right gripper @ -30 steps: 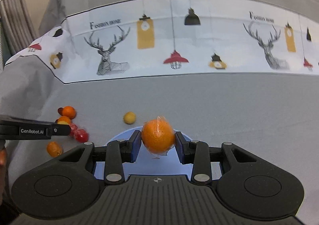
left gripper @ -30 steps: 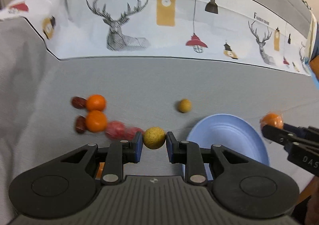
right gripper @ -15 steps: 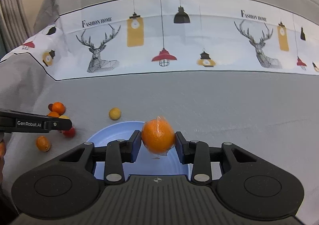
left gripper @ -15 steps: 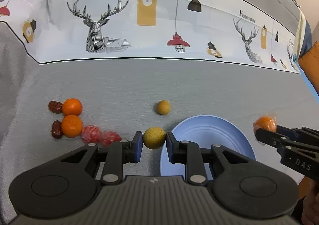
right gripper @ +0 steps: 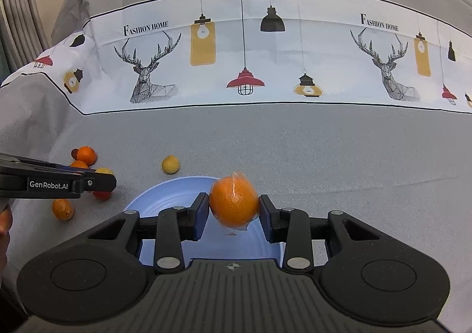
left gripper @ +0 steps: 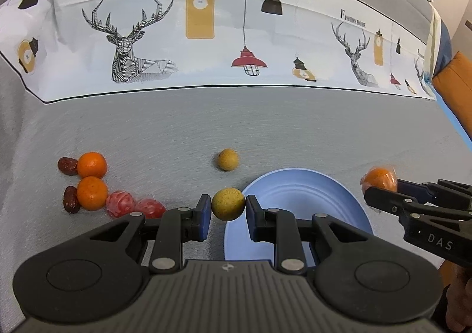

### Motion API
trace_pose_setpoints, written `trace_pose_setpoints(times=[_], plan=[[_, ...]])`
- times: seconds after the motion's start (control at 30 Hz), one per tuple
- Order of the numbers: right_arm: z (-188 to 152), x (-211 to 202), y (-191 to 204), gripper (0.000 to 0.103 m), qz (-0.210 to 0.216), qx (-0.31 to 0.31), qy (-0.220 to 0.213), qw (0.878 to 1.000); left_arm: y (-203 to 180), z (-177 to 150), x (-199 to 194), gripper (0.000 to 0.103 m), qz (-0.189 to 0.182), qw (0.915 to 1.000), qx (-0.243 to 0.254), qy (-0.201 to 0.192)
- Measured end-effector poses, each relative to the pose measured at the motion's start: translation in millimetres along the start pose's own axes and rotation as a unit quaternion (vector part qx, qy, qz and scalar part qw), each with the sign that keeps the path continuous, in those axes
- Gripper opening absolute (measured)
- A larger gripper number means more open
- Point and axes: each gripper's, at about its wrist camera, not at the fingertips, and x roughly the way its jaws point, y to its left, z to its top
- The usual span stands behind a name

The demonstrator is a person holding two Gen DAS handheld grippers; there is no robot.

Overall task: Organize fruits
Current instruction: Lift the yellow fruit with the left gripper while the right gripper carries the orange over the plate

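Observation:
My left gripper (left gripper: 228, 212) is shut on a small yellow-brown round fruit (left gripper: 228, 203), held just left of the blue plate (left gripper: 298, 203). My right gripper (right gripper: 234, 210) is shut on a plastic-wrapped orange (right gripper: 234, 203) above the same plate (right gripper: 165, 200). In the left wrist view the right gripper (left gripper: 380, 194) and its orange (left gripper: 379, 179) show at the plate's right edge. The plate has nothing in it. A second yellow-brown fruit (left gripper: 227, 159) lies on the grey cloth just behind the plate.
At the left lie two small oranges (left gripper: 91, 165) (left gripper: 92, 193), two dark red dates (left gripper: 67, 165) (left gripper: 70, 199) and two wrapped red fruits (left gripper: 120, 204) (left gripper: 153, 207). Another small orange (right gripper: 62, 209) lies nearer. A printed cloth band (left gripper: 236, 26) runs across the back.
My left gripper has moved right with its fruit, closer to the plate. My right gripper has shifted with the orange further over the plate.

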Motion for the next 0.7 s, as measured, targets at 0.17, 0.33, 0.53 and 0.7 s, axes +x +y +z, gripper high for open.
trace_pose_setpoints(times=[0.17, 0.33, 0.53, 0.7], plan=[[-0.5, 0.0, 0.1, 0.039, -0.002, 0.001, 0.000, 1.000, -3.2, -0.1, -0.3, 0.028, -0.003, 1.0000, 0.008, -0.002], [-0.9, 0.4, -0.5, 0.039, -0.002, 0.000, 0.001, 1.000, -3.8, -0.7, -0.1, 0.028, -0.006, 0.9999, 0.011, -0.004], [-0.3, 0.9, -0.1, 0.039, -0.002, -0.001, 0.002, 1.000, -7.3, -1.5, -0.2, 0.028, -0.011, 0.9997, 0.023, -0.006], [0.0, 1.6, 1.9, 0.039, -0.003, -0.005, 0.003, 1.000, -10.2, -2.5, 0.6, 0.028, -0.014, 0.9994, 0.032, -0.007]])
